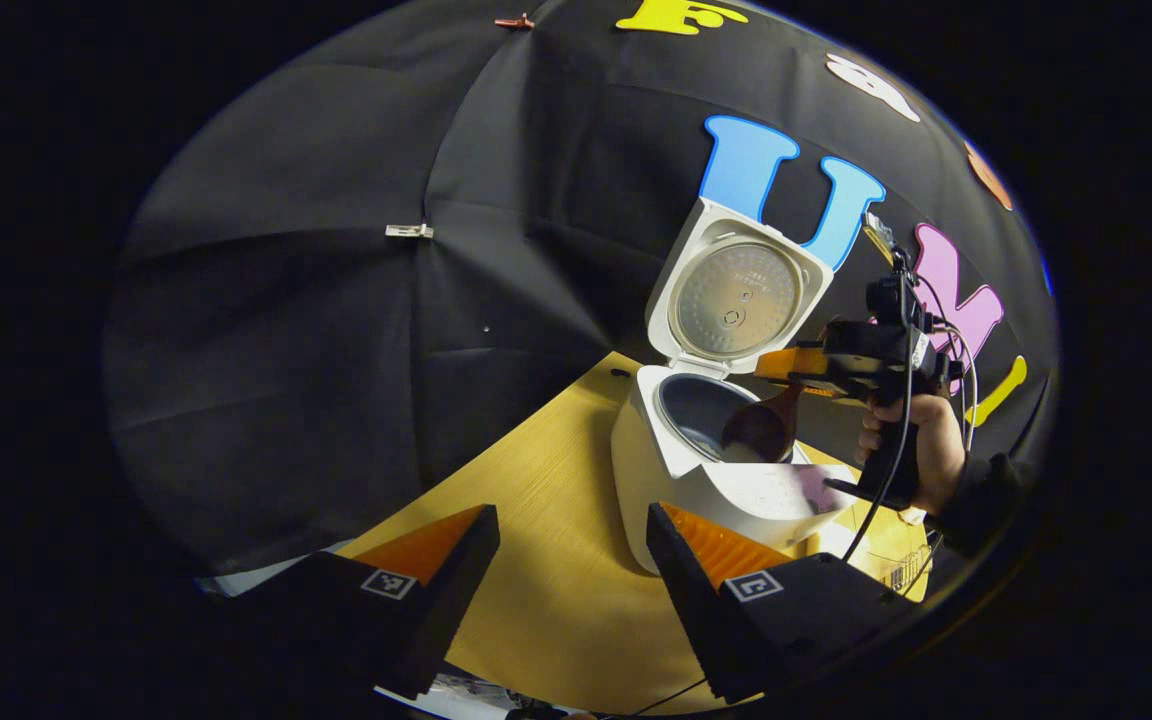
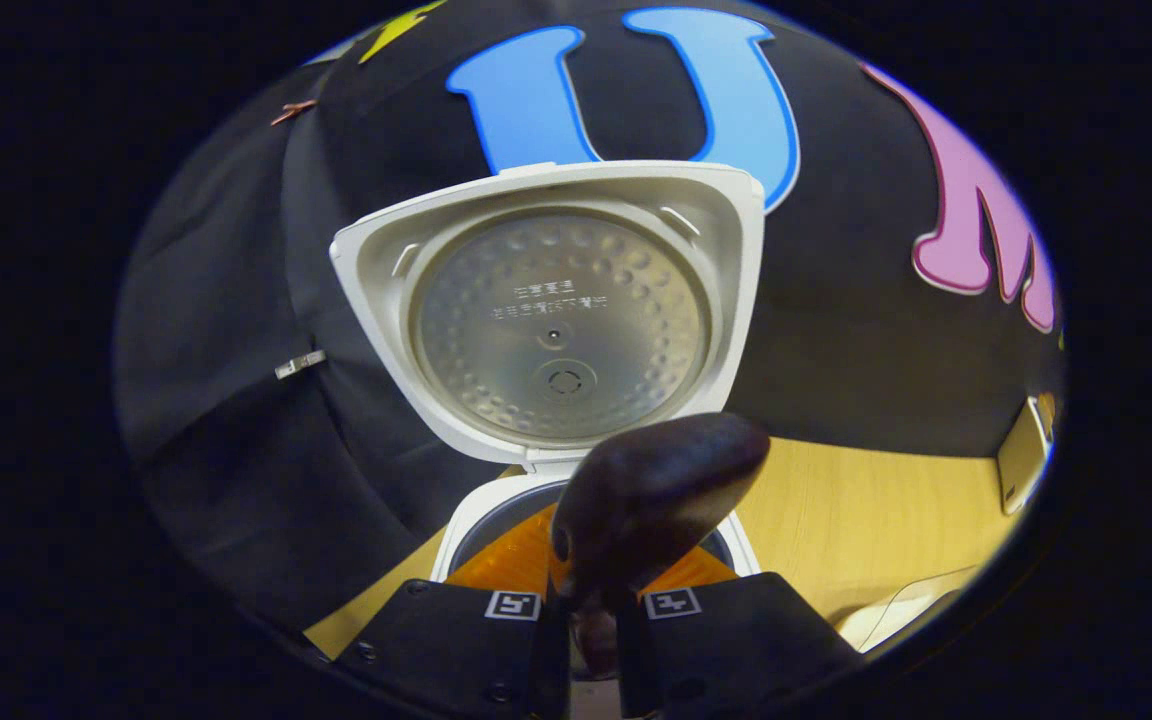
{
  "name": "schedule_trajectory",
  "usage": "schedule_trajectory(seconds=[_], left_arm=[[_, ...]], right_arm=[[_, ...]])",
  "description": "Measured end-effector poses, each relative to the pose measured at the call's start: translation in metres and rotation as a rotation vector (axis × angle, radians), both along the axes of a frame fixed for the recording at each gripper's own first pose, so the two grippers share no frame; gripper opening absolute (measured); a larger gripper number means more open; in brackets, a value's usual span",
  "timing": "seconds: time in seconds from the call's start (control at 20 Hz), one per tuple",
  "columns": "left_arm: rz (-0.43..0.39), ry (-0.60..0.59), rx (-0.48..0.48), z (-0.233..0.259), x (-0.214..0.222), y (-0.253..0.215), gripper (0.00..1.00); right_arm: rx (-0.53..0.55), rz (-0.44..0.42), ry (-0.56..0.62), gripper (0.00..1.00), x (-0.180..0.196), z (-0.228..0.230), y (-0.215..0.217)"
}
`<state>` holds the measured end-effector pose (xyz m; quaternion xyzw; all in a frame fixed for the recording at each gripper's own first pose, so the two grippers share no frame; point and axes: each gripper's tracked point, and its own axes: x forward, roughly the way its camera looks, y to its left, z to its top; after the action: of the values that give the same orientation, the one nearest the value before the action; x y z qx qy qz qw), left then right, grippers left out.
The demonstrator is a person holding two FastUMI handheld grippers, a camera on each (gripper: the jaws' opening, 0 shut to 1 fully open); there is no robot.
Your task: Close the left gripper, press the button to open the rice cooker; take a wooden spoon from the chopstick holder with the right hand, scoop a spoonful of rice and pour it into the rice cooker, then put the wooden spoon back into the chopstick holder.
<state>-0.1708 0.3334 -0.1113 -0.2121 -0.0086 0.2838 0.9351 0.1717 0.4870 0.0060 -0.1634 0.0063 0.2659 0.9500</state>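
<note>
- The wooden spoon [image 1: 764,425] sits with its bowl over the rim of the rice cooker's inner pot [image 1: 696,412], tipped downward, which suits pouring rice into the pot; whether grains are falling I cannot tell.
- The right gripper [image 2: 591,590] is clenched on the spoon's handle, both fingers pressing it, so the bowl [image 2: 656,495] juts forward just ahead of the camera.
- The rice cooker [image 1: 726,480] stands on the wooden table [image 1: 556,560] with its lid [image 2: 551,310] swung fully upright, leaving the mouth free for the spoon.
- A hand [image 1: 921,445] holds that gripper level beside the cooker.
- The left gripper [image 1: 571,560] hangs back near the table edge, fingers spread apart and grasping nothing, probably to stay clear of the pour.
</note>
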Motion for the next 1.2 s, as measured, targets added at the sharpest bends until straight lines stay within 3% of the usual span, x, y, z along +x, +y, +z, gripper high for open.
schedule_trajectory(seconds=[0.05,0.35,0.45,0.6,0.65,0.7,1.2], left_arm=[[-0.001,-0.002,-0.008,-0.001,0.0,0.0,0.96],[0.002,-0.006,-0.034,-0.012,0.0,0.001,0.96],[0.008,-0.014,-0.038,-0.014,0.0,0.002,0.92],[0.021,-0.022,-0.052,-0.016,-0.003,0.008,0.96],[0.025,-0.023,-0.055,-0.018,-0.004,0.009,0.96],[0.029,-0.024,-0.057,-0.018,-0.005,0.01,0.96],[0.034,-0.04,-0.062,-0.012,-0.009,0.01,0.96]], right_arm=[[-0.03,0.012,-0.027,0.22,-0.002,0.0,0.001],[-0.214,0.106,-0.167,0.22,-0.019,-0.013,0.018],[-0.293,0.147,-0.18,0.23,-0.029,-0.028,0.025],[-0.336,0.196,-0.189,0.22,-0.045,-0.039,0.036],[-0.339,0.205,-0.173,0.23,-0.049,-0.046,0.039],[-0.339,0.208,-0.152,0.12,-0.051,-0.05,0.041],[-0.146,0.117,-0.031,0.12,-0.042,-0.013,0.015]])
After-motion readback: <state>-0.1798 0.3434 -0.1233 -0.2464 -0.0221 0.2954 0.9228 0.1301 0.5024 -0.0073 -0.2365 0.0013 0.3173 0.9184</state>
